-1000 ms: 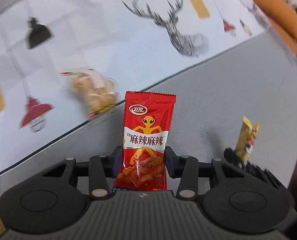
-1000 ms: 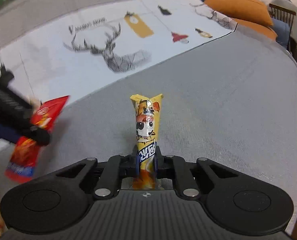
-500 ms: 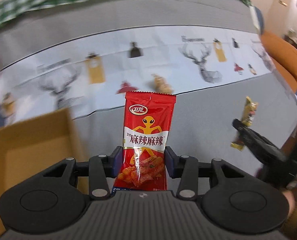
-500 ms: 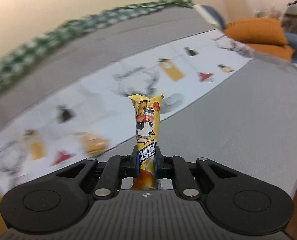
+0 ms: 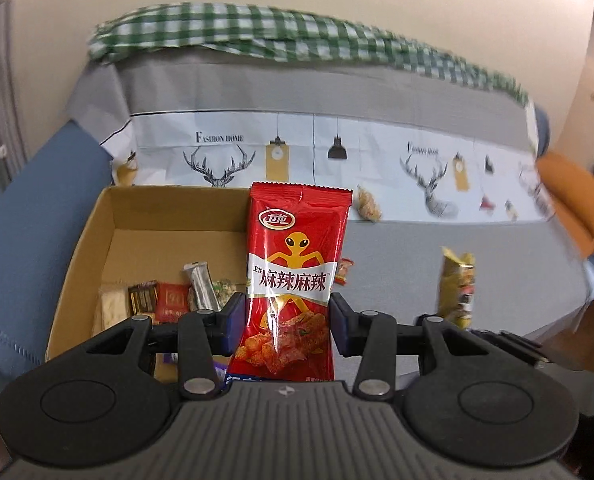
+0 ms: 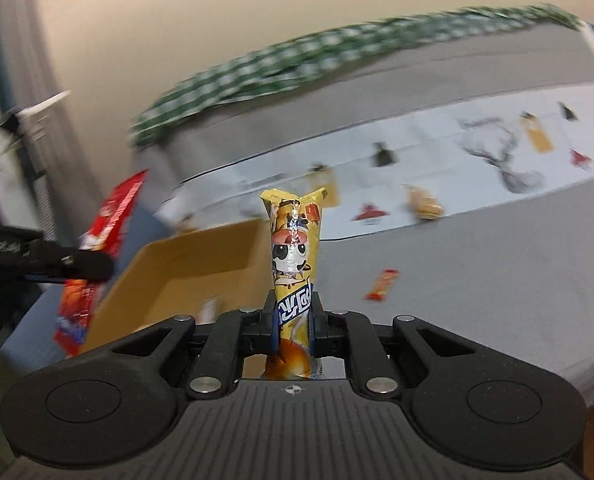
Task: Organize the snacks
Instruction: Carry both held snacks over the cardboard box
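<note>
My left gripper (image 5: 287, 322) is shut on a red spicy-snack packet (image 5: 297, 276) that stands upright between its blue pads. Beyond it sits an open cardboard box (image 5: 97, 232) with several wrapped snacks in its near part. My right gripper (image 6: 293, 318) is shut on a narrow yellow packet with a cartoon panda (image 6: 295, 248). That yellow packet (image 5: 457, 290) also shows at the right of the left wrist view. The right wrist view catches the box (image 6: 201, 264) ahead and the red packet (image 6: 97, 256) at the left, held by the left gripper's black finger.
The box rests on a grey sofa cover (image 5: 417, 248) with a white deer-print band (image 5: 377, 160). A small red snack (image 5: 344, 271) and a pale bagged snack (image 5: 369, 208) lie on the sofa to the box's right. A green checked cloth (image 5: 297, 36) drapes the backrest. An orange cushion (image 5: 573, 196) is at far right.
Both grippers have swung left and risen along the sofa with their packets still held. The cardboard box has come into full view ahead of them, and the backrest and wall now show.
</note>
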A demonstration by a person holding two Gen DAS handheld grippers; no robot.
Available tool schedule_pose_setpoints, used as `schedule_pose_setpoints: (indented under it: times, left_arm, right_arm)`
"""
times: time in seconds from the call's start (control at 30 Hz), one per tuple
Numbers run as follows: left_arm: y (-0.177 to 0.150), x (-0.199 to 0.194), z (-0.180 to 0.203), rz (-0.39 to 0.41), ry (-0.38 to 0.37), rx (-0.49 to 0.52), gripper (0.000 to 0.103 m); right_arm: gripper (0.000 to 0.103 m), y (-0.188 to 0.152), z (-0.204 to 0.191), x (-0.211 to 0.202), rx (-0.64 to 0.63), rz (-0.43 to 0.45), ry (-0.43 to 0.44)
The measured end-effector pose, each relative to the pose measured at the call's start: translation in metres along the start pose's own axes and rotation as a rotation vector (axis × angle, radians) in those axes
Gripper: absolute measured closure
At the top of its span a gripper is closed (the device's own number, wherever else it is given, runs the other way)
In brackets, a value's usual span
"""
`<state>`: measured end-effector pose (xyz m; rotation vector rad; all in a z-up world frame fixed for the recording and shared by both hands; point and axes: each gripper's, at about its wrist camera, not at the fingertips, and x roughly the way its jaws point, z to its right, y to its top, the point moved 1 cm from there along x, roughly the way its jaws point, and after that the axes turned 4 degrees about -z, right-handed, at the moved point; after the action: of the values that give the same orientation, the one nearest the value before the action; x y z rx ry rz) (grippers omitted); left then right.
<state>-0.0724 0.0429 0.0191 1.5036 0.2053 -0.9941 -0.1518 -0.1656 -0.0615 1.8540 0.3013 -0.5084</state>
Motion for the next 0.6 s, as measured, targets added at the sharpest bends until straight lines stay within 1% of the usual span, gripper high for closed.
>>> schedule_pose_setpoints:
  times: [0.07,0.13,0.23,0.37,0.5,0.6]
  left_arm:
    - [-0.009,-0.015,-0.007,0.019,0.010,-0.008,0.054]
    - [-0.019,-0.028,-0.012,0.028,0.014,-0.015,0.054]
    - [-0.032,-0.040,-0.018,0.045,0.025,-0.020,0.054]
    - [-0.046,-0.047,-0.021,0.052,0.014,-0.047,0.054]
    - [-0.052,-0.047,-0.024,0.044,-0.001,-0.075,0.054]
    - [-0.053,-0.050,-0.027,0.057,0.001,-0.080,0.054]
  right_arm:
    - [0.090,0.002,-0.016,-0.009,-0.045,-0.004,0.024]
    - [0.090,0.002,-0.029,-0.017,-0.067,0.016,0.041]
    - [0.090,-0.004,-0.040,-0.028,-0.071,0.028,0.054]
    - [0.090,-0.009,-0.043,-0.037,-0.076,0.010,0.053]
    - [0.090,-0.011,-0.049,-0.042,-0.103,0.015,0.049]
    - [0.090,-0.013,-0.056,-0.045,-0.134,0.013,0.056]
